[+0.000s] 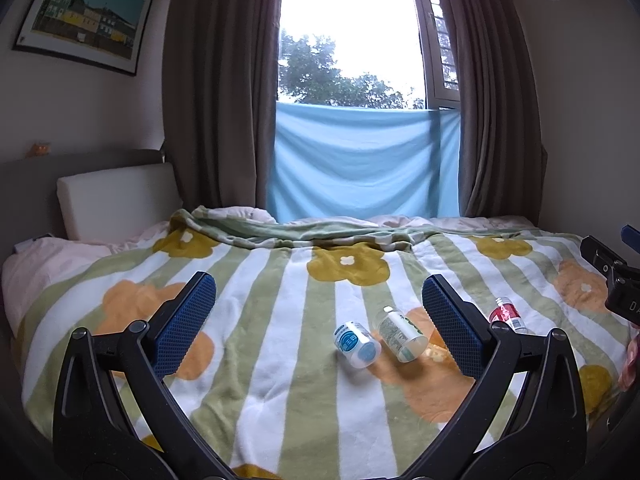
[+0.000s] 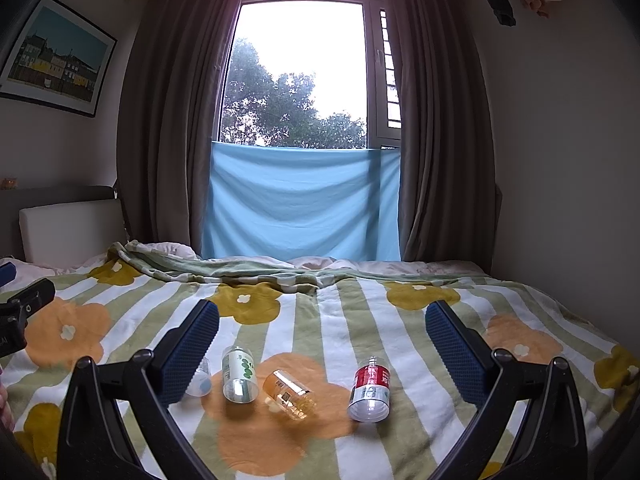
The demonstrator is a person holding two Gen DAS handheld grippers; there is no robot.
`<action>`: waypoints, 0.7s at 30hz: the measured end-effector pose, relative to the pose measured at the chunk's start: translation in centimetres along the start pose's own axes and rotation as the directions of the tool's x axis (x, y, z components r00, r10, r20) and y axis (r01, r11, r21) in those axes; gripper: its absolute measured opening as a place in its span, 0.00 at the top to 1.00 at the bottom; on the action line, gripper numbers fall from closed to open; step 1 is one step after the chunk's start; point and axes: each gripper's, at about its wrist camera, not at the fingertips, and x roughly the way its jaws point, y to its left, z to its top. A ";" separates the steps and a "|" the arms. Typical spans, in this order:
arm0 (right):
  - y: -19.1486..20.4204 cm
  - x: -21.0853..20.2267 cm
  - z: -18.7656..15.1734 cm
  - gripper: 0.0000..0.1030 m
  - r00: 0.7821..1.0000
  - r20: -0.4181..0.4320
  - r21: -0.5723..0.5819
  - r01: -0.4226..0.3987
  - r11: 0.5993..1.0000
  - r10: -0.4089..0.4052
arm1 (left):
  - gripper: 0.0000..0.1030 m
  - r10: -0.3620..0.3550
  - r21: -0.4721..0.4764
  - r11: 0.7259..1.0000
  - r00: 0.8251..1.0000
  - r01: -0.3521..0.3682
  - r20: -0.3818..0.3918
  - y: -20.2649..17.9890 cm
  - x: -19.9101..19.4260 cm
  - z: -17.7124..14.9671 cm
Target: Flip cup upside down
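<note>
Several small clear plastic cups lie on their sides on the flowered, striped blanket (image 2: 360, 320). Left to right they are a blue-labelled cup (image 1: 357, 344), a green-labelled cup (image 2: 239, 376), an amber cup (image 2: 290, 394) and a red-labelled cup (image 2: 370, 390). My left gripper (image 1: 319, 292) hovers open above the blanket; the blue-labelled and green-labelled (image 1: 400, 334) cups lie between its fingers, lower down. My right gripper (image 2: 323, 316) is open too, holding nothing, with the amber and red cups below its gap. Its left finger hides part of the blue-labelled cup (image 2: 200, 380).
The bed runs back to a window with brown curtains (image 2: 168, 140) and a hanging light blue cloth (image 2: 300, 208). A white headboard cushion (image 1: 116, 200) and a framed picture (image 1: 84, 16) are on the left wall. A crumpled fold of blanket (image 1: 300, 232) lies at the far side.
</note>
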 end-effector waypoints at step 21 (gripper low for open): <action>1.4 2.7 -2.3 0.00 0.994 -0.077 0.001 -0.073 0.997 0.073 | 0.00 -0.054 -0.023 0.998 0.969 0.050 -0.240 1.2 10.8 0.5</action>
